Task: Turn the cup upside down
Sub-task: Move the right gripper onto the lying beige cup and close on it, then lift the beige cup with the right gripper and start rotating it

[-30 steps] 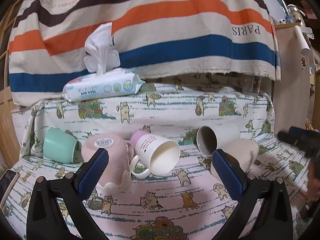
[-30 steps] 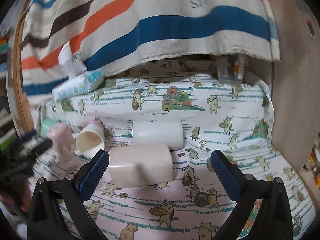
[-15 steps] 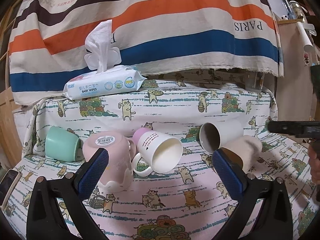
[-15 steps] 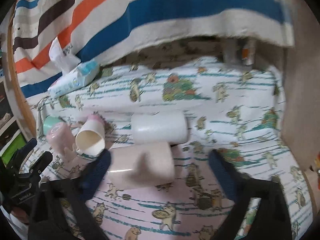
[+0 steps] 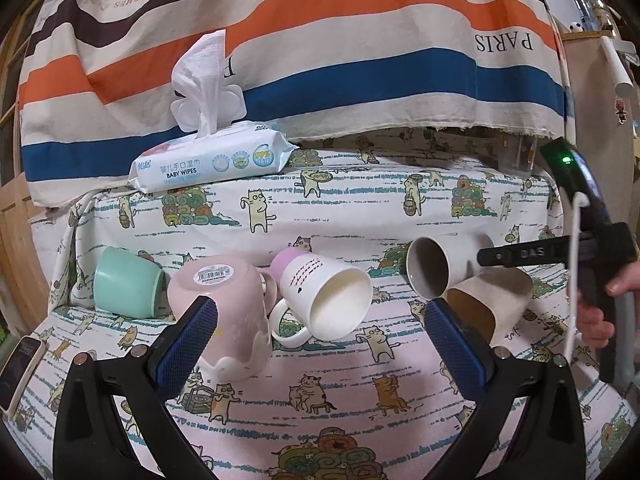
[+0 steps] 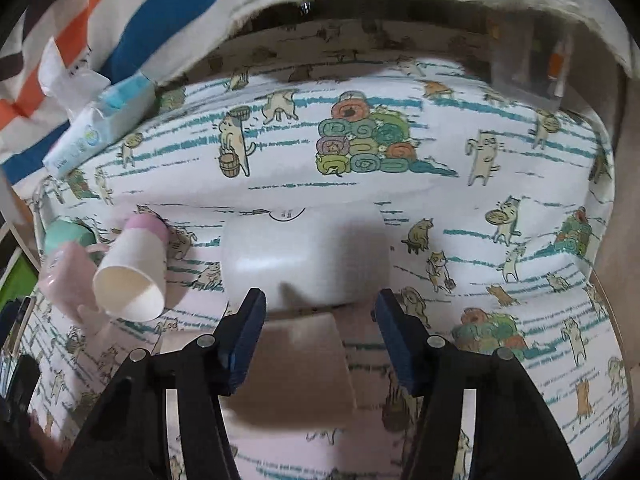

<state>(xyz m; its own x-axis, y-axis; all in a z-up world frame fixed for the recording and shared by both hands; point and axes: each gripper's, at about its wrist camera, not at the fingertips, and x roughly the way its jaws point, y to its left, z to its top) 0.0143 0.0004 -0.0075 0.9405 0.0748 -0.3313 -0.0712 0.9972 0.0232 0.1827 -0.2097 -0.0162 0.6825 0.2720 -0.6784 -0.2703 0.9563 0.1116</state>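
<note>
Several cups lie on a cat-print cloth. A beige cup [image 5: 494, 304] lies on its side at the right; in the right wrist view it [image 6: 296, 364] sits between and below my right gripper [image 6: 318, 332], whose jaws are partly closed around it without clear contact. A white cup with a grey inside [image 5: 430, 266] [image 6: 304, 258] lies on its side just behind it. A white mug with a pink base [image 5: 324, 300] lies on its side, and a pink mug [image 5: 224, 312] stands upside down. My left gripper [image 5: 320, 344] is open and empty in front of them.
A mint cup [image 5: 128, 282] lies on its side at the far left. A baby wipes pack [image 5: 208, 162] sits on the raised back ledge under a striped cloth [image 5: 320, 40]. A phone [image 5: 18, 372] lies at the left edge. A wooden panel [image 5: 600, 120] stands at the right.
My right gripper has moved forward and down over the beige cup and its jaws have narrowed. My left gripper has stayed nearly still and open.
</note>
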